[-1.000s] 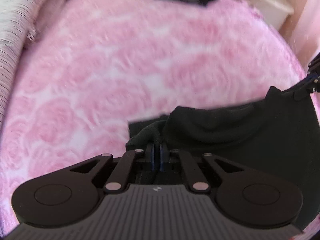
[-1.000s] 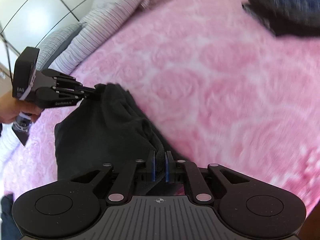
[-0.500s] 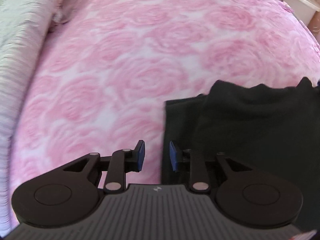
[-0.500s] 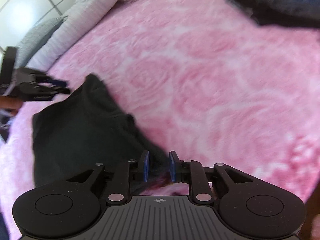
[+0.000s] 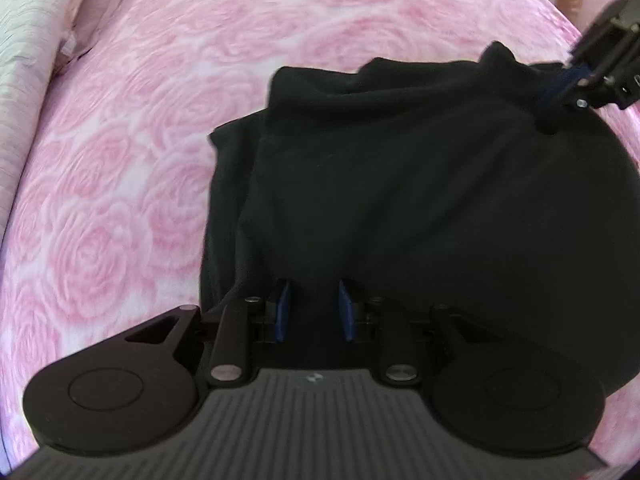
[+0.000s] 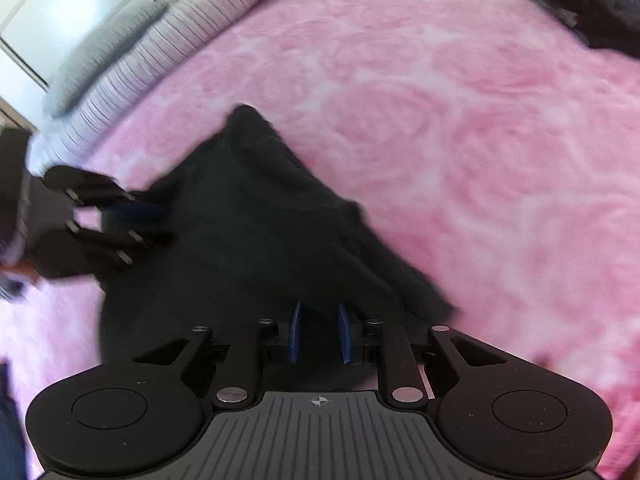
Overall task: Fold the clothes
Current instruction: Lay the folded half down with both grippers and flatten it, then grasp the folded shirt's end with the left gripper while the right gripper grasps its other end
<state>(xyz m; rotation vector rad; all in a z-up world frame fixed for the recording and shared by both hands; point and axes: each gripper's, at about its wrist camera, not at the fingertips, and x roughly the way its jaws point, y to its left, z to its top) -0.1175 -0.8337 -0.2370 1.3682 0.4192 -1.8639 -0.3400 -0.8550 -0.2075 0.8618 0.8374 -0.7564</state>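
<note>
A black garment lies folded over on the pink rose-patterned bedspread. My left gripper is open, its blue pads apart just above the garment's near edge. My right gripper is open too, over the garment's near right part. In the left wrist view the right gripper shows at the garment's far right corner. In the right wrist view the left gripper shows at the garment's left edge, blurred.
Striped pillows line the bed's left side, also in the left wrist view. A pile of dark folded clothes sits at the far right of the bed. A pale cabinet stands behind the pillows.
Both grippers let go of the black garment and opened. The garment dropped flat onto the bed, and both grippers drew back over its near edge.
</note>
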